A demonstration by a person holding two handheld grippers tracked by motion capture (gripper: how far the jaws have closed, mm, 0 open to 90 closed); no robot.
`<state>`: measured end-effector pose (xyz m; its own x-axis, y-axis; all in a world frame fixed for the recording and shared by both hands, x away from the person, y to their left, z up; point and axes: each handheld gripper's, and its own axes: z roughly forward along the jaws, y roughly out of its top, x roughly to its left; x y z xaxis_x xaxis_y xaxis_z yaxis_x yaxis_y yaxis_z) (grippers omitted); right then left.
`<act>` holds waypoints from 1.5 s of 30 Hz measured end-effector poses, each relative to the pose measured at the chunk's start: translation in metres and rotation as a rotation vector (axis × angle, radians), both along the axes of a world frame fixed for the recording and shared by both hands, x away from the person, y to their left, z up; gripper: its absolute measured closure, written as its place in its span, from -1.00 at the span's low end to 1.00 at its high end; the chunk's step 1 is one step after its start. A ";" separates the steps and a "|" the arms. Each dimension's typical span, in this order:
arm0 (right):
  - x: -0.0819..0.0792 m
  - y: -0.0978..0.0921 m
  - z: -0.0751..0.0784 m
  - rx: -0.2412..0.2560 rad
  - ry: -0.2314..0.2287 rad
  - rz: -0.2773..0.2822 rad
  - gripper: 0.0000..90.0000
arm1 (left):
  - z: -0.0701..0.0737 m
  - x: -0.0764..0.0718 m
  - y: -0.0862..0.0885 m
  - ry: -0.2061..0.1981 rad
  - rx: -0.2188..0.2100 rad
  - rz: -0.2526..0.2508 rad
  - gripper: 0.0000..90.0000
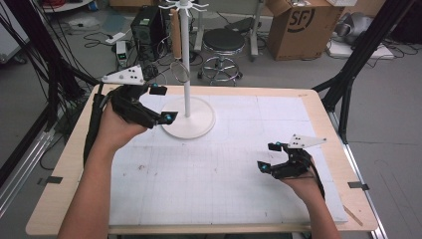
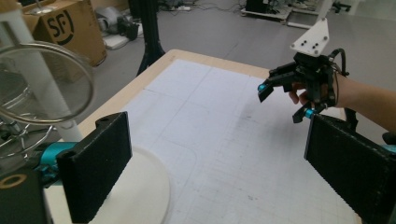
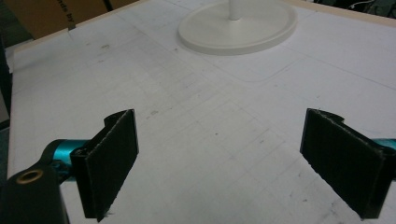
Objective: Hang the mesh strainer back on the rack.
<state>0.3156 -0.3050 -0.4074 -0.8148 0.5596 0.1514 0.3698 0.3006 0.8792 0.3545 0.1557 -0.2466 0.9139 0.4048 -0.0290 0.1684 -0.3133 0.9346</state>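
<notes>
my left gripper (image 1: 160,103) is up at the far left of the table (image 1: 69,164), jaws spread wide with nothing between them, just beside the round base of the white stand (image 1: 187,107); one jaw tip is over the base's near-left rim; whether it touches i cannot tell; a metal ring (image 1: 180,71) hangs beside the stand's pole, above and beyond my left jaws; in the left gripper view the ring (image 2: 44,84) sits close at upper left, apart from the pads; my right gripper (image 1: 269,157) is low at the near right, jaws also wide and empty, well apart from the stand; the right gripper view looks across bare gridded mat (image 3: 196,121) to the stand's base (image 3: 238,28); open room: the whole middle of the white mat (image 1: 214,164) between my two grippers; the wooden table edge shows as a narrow border around the mat; writing: "sf" on the brown cardboard box (image 1: 303,27) on the floor beyond the table, read again in the left gripper view (image 2: 63,28); a black stool (image 1: 224,42) stands beyond the far edge.
</notes>
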 end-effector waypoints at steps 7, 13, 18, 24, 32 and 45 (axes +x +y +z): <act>-0.001 -0.001 0.001 0.001 -0.005 -0.003 -0.76 | -0.022 -0.009 -0.002 0.021 -0.007 -0.017 -0.96; -0.003 -0.002 0.003 -0.002 -0.007 -0.011 -0.76 | -0.043 -0.024 0.001 0.020 -0.031 -0.034 -0.96; -0.006 -0.005 0.004 0.008 -0.006 -0.021 -0.76 | -0.063 -0.037 0.004 0.021 -0.044 -0.030 -0.96; -0.006 -0.004 0.004 0.001 -0.009 -0.019 -0.76 | -0.086 -0.047 0.003 0.040 -0.032 -0.028 -0.96; -0.006 -0.003 0.004 -0.001 -0.011 -0.016 -0.76 | -0.107 -0.054 0.003 0.066 -0.040 -0.018 -0.96; -0.006 -0.003 0.003 -0.008 -0.010 -0.017 -0.76 | -0.121 -0.054 -0.001 0.077 0.001 0.004 -0.96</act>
